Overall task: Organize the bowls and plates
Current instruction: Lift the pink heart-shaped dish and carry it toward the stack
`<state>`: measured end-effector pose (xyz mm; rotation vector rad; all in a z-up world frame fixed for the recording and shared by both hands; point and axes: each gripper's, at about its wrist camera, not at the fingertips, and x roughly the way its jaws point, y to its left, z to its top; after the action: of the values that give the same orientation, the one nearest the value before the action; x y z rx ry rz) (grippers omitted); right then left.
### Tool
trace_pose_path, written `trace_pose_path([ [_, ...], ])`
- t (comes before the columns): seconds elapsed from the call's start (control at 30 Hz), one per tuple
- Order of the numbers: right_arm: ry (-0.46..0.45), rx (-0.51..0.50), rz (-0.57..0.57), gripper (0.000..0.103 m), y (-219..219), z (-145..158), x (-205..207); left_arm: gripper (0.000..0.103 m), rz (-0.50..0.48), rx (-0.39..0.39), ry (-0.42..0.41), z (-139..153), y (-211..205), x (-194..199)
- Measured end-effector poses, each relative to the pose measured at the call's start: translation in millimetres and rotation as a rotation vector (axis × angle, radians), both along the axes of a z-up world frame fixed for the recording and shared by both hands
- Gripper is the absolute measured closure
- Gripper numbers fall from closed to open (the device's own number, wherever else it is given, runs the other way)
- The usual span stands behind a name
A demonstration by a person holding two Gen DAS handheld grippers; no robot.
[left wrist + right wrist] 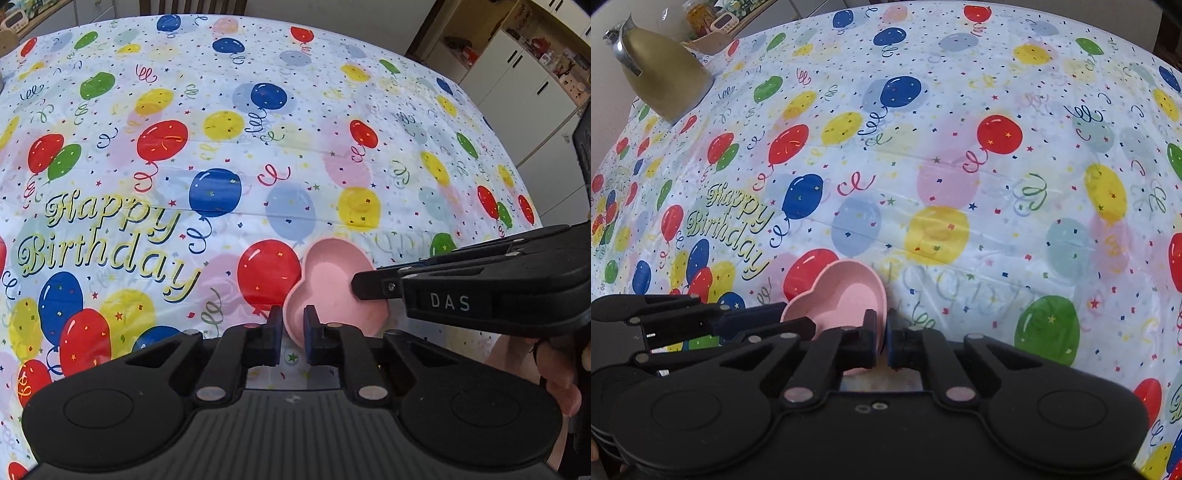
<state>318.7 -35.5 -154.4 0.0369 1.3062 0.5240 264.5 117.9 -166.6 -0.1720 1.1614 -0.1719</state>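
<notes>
A pink heart-shaped bowl (pixel 328 273) is held over the balloon-print tablecloth (pixel 221 147) near the table's front edge. My left gripper (pixel 292 334) is shut on the bowl's near rim. My right gripper (pixel 884 341) is shut on the bowl's (pixel 846 291) right rim. In the left wrist view the right gripper (pixel 360 286) reaches in from the right, its fingertip over the bowl. In the right wrist view the left gripper (pixel 790 317) comes in from the left at the bowl's edge.
A gold thermal jug (pixel 661 74) stands at the far left corner of the table (pixel 960 184). Jars and a timer sit on a counter behind it. White cabinets (pixel 517 85) stand past the table's right edge. A chair back shows at the far side.
</notes>
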Motion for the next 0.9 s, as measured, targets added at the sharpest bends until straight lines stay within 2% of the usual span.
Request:
trace_pose_path([
  [0.23, -0.026, -0.002, -0.006, 0.103, -0.1, 11.6, -8.7, 0.095, 0.001, 0.012, -0.012, 14.8, -3.5, -3.9],
  [0.5, -0.083, 0.037, -0.044, 0.102, -13.6, 52.0, -20.1, 0.095, -0.013, 0.022, -0.082, 56.8, -13.9, -16.2],
  [0.7, -0.123, 0.054, -0.064, 0.102, -25.4, 85.3, -39.6, 0.095, -0.03, 0.04, -0.13, 90.7, -27.7, -38.9],
  [0.9, -0.156, 0.075, -0.066, 0.102, -37.3, 115.0, -68.7, 0.095, -0.028, 0.065, -0.168, 120.5, -39.4, -77.6],
])
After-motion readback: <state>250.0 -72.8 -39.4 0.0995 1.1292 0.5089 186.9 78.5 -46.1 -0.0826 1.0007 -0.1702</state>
